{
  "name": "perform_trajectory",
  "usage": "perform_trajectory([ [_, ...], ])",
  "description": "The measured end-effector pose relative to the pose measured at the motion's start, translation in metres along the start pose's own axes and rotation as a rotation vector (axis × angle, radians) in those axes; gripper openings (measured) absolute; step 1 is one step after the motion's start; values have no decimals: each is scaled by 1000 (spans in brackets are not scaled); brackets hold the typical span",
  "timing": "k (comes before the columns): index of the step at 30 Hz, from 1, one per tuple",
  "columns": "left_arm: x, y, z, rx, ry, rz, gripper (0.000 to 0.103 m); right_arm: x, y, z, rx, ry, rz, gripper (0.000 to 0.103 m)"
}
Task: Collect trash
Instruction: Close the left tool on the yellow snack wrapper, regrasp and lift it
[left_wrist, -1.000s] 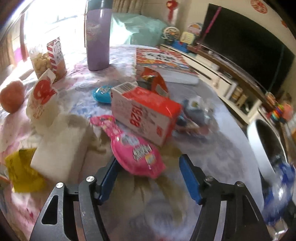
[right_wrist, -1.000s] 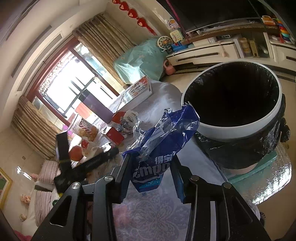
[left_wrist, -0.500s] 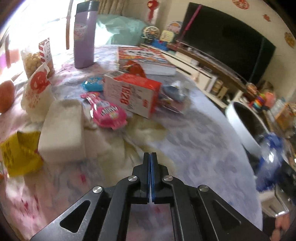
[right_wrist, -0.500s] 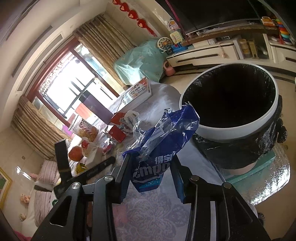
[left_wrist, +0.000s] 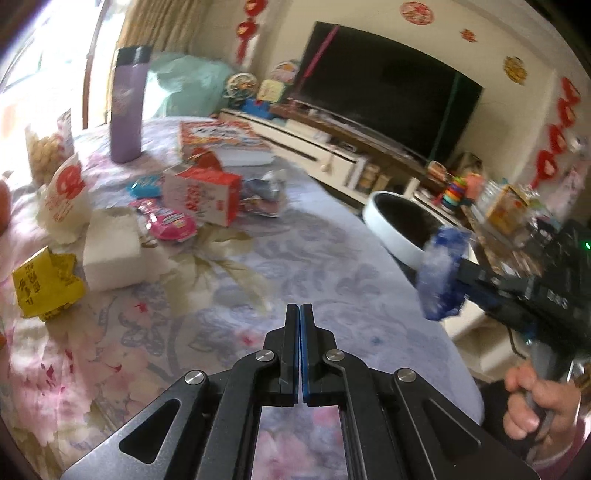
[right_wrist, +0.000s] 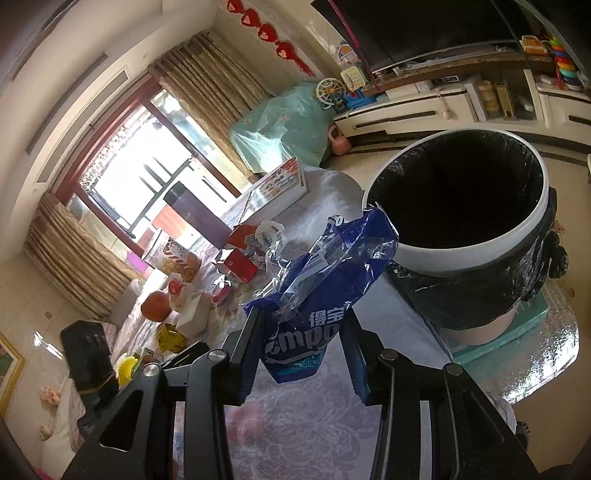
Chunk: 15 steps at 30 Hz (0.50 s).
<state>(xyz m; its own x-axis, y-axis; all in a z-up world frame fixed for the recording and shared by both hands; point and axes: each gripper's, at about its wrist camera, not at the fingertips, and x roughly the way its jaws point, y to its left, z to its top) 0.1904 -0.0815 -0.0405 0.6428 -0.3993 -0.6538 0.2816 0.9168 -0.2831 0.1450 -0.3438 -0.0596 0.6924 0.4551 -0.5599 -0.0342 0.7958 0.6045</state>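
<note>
Blue plastic wrapper (right_wrist: 325, 291): crumpled, white lettering, clamped between the fingers (right_wrist: 248, 343) of the right gripper (right_wrist: 301, 350); held above the edge of the surface (right_wrist: 295, 424), its upper end close to the rim of the trash bin (right_wrist: 476, 236).
Trash bin: white rim, black liner, standing on the floor just beside the surface.
Left gripper (left_wrist: 300, 350): fingers (left_wrist: 291, 343) pressed flat together, nothing between them; raised over the floral cloth of the surface.
Remaining litter, far part of the surface: red-and-white carton (left_wrist: 203, 194), pink wrapper (left_wrist: 166, 221) just beside it, yellow wrapper (left_wrist: 44, 282), white block (left_wrist: 110, 251), small blue packet (left_wrist: 146, 184).
Other items: purple bottle (left_wrist: 127, 107) upright, flat box (left_wrist: 221, 142) beyond the carton.
</note>
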Motion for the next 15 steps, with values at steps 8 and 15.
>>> perform_trajectory([
  [8, -11, 10, -2, -5, 2, 127, 19, 0, 4, 0, -10, 8, 11, 42],
  [15, -44, 49, -11, -84, -86, 319, 63, 11, 16, -5, -27, 39, 26, 42],
])
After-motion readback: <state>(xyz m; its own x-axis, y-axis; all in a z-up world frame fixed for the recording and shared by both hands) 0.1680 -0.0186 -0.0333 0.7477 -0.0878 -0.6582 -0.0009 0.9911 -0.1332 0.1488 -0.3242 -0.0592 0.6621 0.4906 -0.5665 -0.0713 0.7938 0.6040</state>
